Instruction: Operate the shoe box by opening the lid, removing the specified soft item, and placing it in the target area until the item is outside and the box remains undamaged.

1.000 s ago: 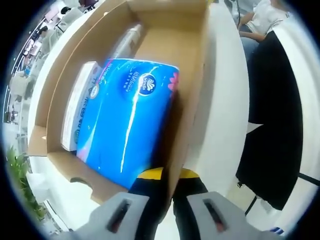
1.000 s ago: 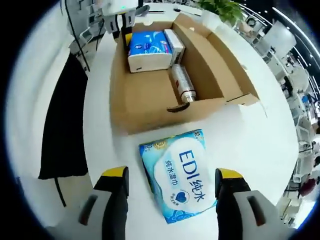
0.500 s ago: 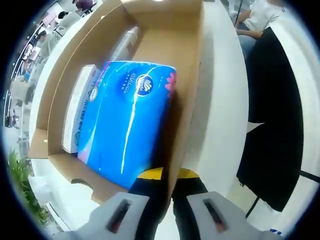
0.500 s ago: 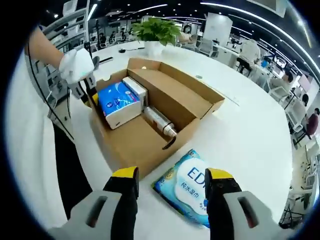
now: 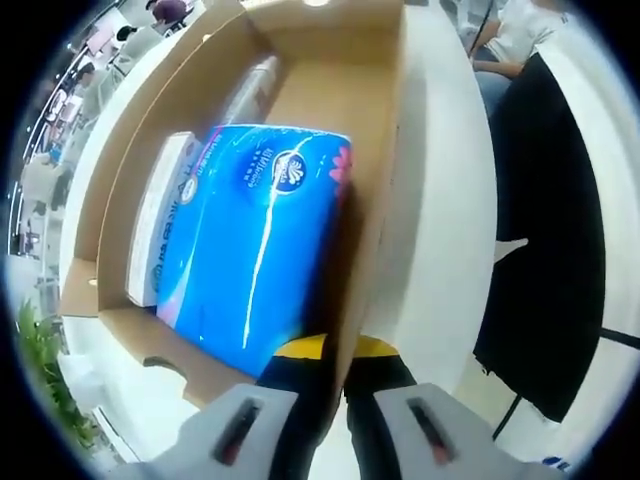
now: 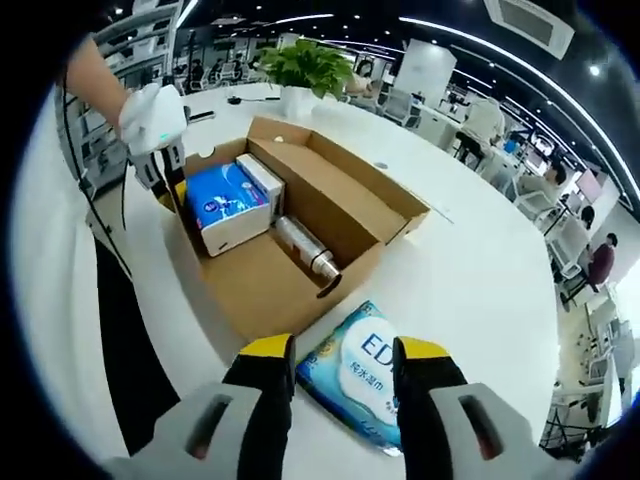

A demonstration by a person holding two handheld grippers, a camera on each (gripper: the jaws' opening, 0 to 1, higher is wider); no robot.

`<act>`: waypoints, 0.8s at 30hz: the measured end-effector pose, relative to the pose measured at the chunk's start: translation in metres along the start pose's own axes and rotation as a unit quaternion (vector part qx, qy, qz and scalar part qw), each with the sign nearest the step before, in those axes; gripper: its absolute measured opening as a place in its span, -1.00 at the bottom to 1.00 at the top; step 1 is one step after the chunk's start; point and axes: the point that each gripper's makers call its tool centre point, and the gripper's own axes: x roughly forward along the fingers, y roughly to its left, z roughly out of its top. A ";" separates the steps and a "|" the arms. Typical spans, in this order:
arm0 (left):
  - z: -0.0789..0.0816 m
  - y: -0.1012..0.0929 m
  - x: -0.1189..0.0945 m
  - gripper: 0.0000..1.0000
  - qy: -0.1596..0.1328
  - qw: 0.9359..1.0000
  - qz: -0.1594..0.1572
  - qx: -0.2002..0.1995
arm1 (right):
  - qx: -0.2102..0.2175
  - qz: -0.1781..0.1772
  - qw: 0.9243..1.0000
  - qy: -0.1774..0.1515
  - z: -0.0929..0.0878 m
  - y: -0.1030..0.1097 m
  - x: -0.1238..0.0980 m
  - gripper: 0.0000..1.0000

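Observation:
The open cardboard shoe box (image 6: 262,290) lies on the white table. Inside are a blue tissue pack (image 5: 255,240) (image 6: 222,195), a white pack (image 5: 155,225) beside it, and a metal bottle (image 6: 305,250) (image 5: 250,85). My left gripper (image 5: 337,350) is shut on the box's side wall (image 5: 365,210); in the right gripper view it (image 6: 165,180) sits at the box's far corner under a gloved hand (image 6: 152,115). The blue-and-white EDI wipes pack (image 6: 360,375) lies on the table outside the box. My right gripper (image 6: 343,352) hovers above it, open, holding nothing.
A black chair (image 5: 545,250) stands off the table edge on the left gripper's side. A potted plant (image 6: 300,65) stands on the table beyond the box. White table (image 6: 470,270) stretches to the right of the box. People sit at desks far behind.
The right gripper's camera has lifted and drawn back from the wipes pack, and its jaws stand closer together. The left gripper keeps its hold on the box wall.

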 end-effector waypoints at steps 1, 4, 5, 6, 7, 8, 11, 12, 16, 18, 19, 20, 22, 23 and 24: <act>0.000 0.000 0.000 -0.91 -0.002 1.000 -0.002 -0.001 | 0.004 -0.008 1.000 -0.008 0.005 -0.003 0.000 -0.27; 0.003 -0.002 -0.003 -0.91 -0.030 0.999 -0.015 0.003 | 0.023 -0.006 0.999 -0.024 0.016 -0.004 -0.002 -0.26; 0.004 -0.002 -0.004 -0.91 -0.037 0.999 -0.017 0.004 | 0.025 -0.011 0.999 -0.033 0.021 -0.007 -0.003 -0.26; 0.004 -0.001 -0.004 -0.91 -0.041 0.999 -0.021 -0.002 | 0.026 -0.016 0.999 -0.040 0.026 -0.009 -0.003 -0.27; 0.004 0.000 -0.004 -0.91 -0.043 0.999 -0.022 -0.002 | 0.023 -0.015 0.998 -0.048 0.030 -0.008 -0.003 -0.29; 0.005 -0.001 -0.004 -0.91 -0.043 0.999 -0.024 0.000 | 0.014 -0.014 0.998 -0.057 0.037 -0.007 -0.004 -0.30; 0.005 -0.002 -0.003 -0.92 -0.040 0.999 -0.021 0.005 | -0.006 -0.012 0.998 -0.059 0.047 -0.004 -0.001 -0.30; 0.005 -0.002 -0.003 -0.92 -0.040 0.999 -0.020 0.006 | -0.024 -0.008 0.998 -0.056 0.050 0.000 0.002 -0.30; 0.005 -0.002 -0.004 -0.92 -0.047 0.999 -0.019 0.015 | -0.059 0.012 0.997 -0.048 0.057 0.016 0.014 -0.32; 0.006 -0.002 -0.004 -0.92 -0.045 0.999 -0.020 0.013 | -0.084 0.019 0.995 -0.040 0.060 0.023 0.021 -0.42; 0.006 -0.002 -0.003 -0.92 -0.043 0.999 -0.020 0.011 | -0.097 0.026 0.994 -0.038 0.062 0.028 0.026 -0.45; 0.006 -0.002 -0.002 -0.92 -0.039 0.999 -0.022 0.005 | -0.104 0.038 0.994 -0.022 0.060 0.033 0.033 -0.45; 0.005 -0.002 -0.002 -0.93 -0.038 0.999 -0.023 0.004 | -0.121 0.036 0.992 -0.002 0.057 0.034 0.040 -0.41; 0.005 -0.002 -0.002 -0.93 -0.039 0.999 -0.023 0.003 | -0.134 0.034 0.990 0.004 0.057 0.033 0.044 -0.37; 0.005 -0.002 -0.003 -0.93 -0.038 0.999 -0.023 0.002 | -0.137 0.031 0.990 0.011 0.057 0.034 0.050 -0.34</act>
